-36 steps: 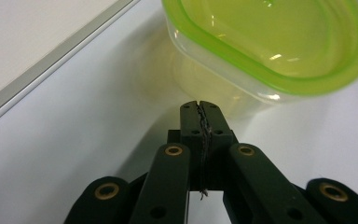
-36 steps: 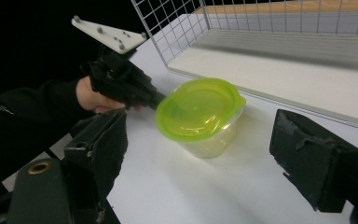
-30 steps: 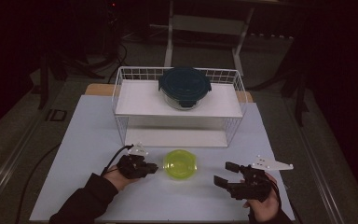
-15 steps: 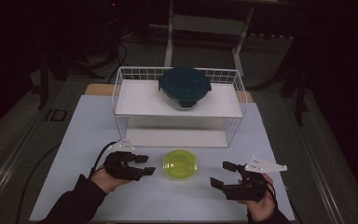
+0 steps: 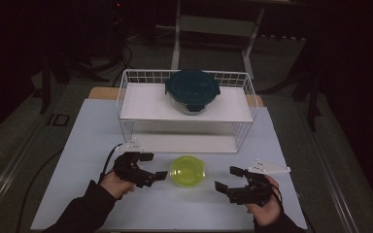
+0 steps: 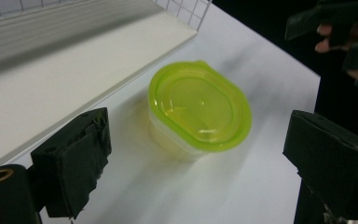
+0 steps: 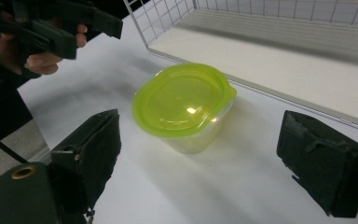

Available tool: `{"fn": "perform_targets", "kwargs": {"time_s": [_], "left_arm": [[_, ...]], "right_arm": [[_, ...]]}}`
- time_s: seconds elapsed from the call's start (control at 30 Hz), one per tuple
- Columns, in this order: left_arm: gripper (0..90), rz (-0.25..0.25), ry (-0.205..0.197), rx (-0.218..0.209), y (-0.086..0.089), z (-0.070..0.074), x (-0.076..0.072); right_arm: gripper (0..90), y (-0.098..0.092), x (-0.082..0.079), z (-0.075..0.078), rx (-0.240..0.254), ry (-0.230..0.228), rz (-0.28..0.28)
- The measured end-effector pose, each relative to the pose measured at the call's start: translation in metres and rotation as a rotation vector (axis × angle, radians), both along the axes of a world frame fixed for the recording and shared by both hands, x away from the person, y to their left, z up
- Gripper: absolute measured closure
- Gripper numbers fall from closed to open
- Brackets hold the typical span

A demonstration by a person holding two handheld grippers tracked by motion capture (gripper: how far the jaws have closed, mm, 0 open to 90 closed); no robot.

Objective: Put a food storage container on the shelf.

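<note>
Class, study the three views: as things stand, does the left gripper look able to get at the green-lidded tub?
Probably yes. The left gripper is open and apart from the green-lidded tub, with only bare table between them; the wire rack stands behind, off that path.

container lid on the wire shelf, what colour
Dark teal lid, best seen in the high view.

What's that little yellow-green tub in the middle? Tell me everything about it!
The tub is a small container of clear plastic with a bright yellow-green lid snapped on top. The lid is rounded, see-through and shiny, with a little tab sticking out at one edge. The tub looks empty. It stands upright on the white table, just in front of the wire rack but not touching it. The left gripper and right gripper sit open on either side, touching nothing.
</note>
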State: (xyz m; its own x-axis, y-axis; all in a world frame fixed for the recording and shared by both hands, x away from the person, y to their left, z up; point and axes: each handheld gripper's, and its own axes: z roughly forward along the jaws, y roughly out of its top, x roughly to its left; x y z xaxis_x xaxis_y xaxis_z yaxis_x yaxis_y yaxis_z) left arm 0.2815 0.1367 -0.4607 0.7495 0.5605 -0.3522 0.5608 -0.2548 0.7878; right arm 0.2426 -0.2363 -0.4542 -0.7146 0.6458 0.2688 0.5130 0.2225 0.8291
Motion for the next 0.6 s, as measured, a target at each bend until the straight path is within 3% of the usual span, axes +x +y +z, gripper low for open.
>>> {"fn": "perform_targets", "kwargs": {"time_s": [0.13, 0.2, 0.23, 0.27, 0.33, 0.4, 0.43, 0.47, 0.5, 0.6], "left_arm": [[9.7, 0.02, 0.026, 0.005, -0.004, -0.003, 0.005], [9.7, 0.024, 0.073, -0.01, -0.006, -0.005, 0.01], [9.7, 0.024, 0.073, -0.01, -0.006, -0.005, 0.01], [9.7, 0.028, 0.112, -0.038, -0.008, -0.009, 0.014], [10.0, 0.029, 0.147, -0.048, -0.011, -0.012, 0.017], [12.4, 0.034, 0.195, -0.035, -0.014, -0.016, 0.021], [13.2, 0.034, 0.195, -0.035, -0.014, -0.016, 0.021], [13.2, 0.024, 0.239, -0.018, -0.019, -0.021, 0.025], [14.3, 0.031, 0.256, -0.015, -0.021, -0.024, 0.026], [17.6, 0.062, 0.315, -0.005, -0.026, -0.03, 0.03]], "right_arm": [[12.2, 0.007, 0.008, -0.002, -0.003, 0.018, -0.021], [13.4, 0.009, 0.014, -0.003, 0.004, 0.053, -0.023], [13.4, 0.009, 0.014, -0.003, 0.004, 0.053, -0.023], [13.9, 0.01, 0.017, -0.004, 0.007, 0.065, -0.034], [16.1, 0.014, 0.026, -0.008, 0.017, 0.11, -0.041], [17.3, 0.018, 0.032, -0.012, 0.021, 0.142, -0.044], [17.3, 0.018, 0.032, -0.012, 0.021, 0.142, -0.044], [17.7, 0.02, 0.034, -0.013, 0.019, 0.155, -0.046], [19.8, 0.025, 0.04, -0.018, 0.018, 0.194, -0.043], [22.2, 0.031, 0.047, -0.023, 0.026, 0.234, -0.042]]}}
